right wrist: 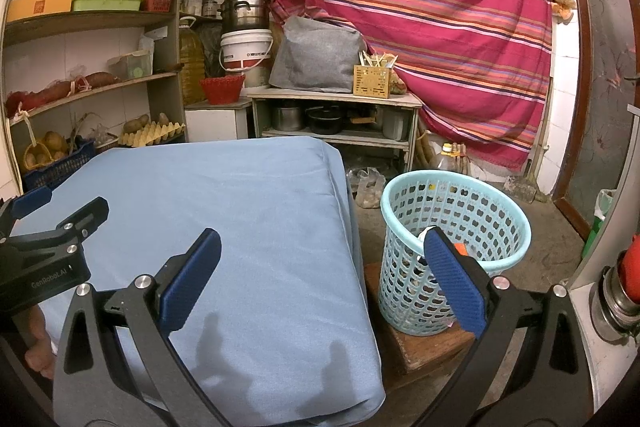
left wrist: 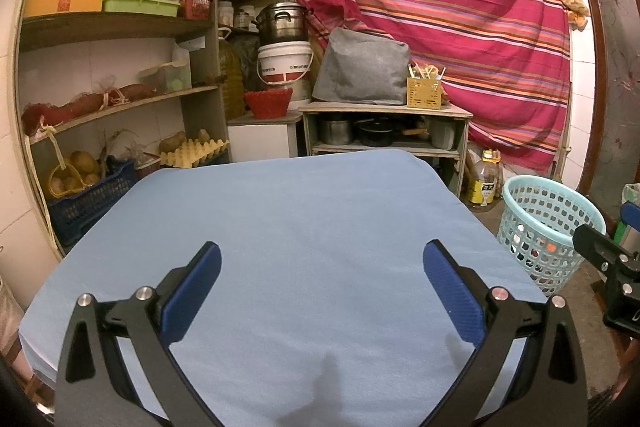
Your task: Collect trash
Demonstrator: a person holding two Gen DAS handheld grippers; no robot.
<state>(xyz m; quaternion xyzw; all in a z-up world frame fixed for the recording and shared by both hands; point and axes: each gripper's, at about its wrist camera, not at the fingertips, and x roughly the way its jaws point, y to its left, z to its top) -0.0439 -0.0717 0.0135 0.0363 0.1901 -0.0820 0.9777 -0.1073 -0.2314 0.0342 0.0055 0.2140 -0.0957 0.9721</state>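
Both claws spread w/ ribbed blue pads (left wrist: 192, 295), perforated plastic basket (right wrist: 456, 223)

Open left tool (left wrist: 322, 277) above blue cloth (left wrist: 304, 211)

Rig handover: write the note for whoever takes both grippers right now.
Left gripper: open, empty, over the blue cloth.
Right gripper: open, empty, at the cloth's right edge, near the basket.
Basket stands on a wooden block right of the table; some trash already lies inside.
No trash shows on the cloth in either view.
Left: probably nothing on the table; check outside the views.
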